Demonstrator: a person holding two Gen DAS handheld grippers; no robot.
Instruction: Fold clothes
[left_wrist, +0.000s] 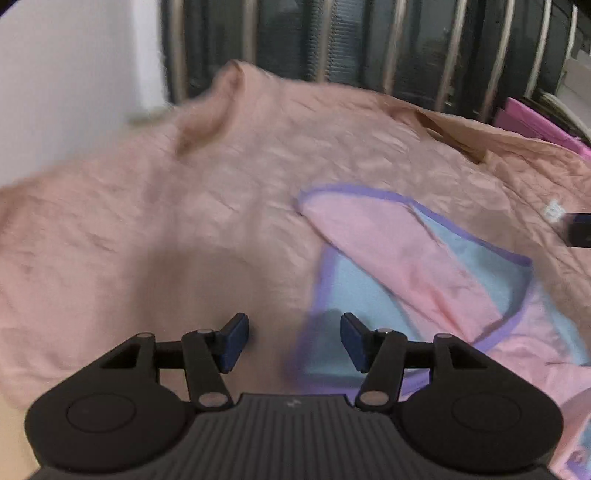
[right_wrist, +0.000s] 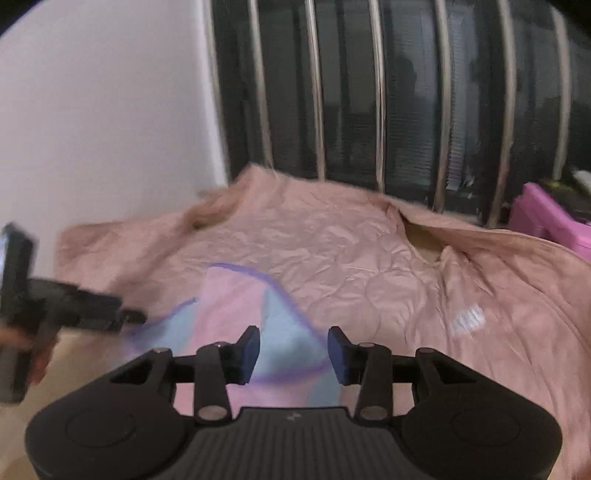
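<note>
Lying partly folded on the peach quilt (left_wrist: 184, 229), the pink-and-blue garment (left_wrist: 406, 266) still needs further folds. Left gripper (left_wrist: 294, 341) and right gripper (right_wrist: 292, 354) hover spread, empty.

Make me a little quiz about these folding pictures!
1. True or false: the left tool is squeezing cloth.
2. Which colours show on the small garment? A) pink, light blue, purple trim B) green and yellow C) plain white
3. What does the garment lie on?

Key: 1 false, its jaws are apart with nothing between them. 2 A. 3 the peach-pink quilt.
</note>
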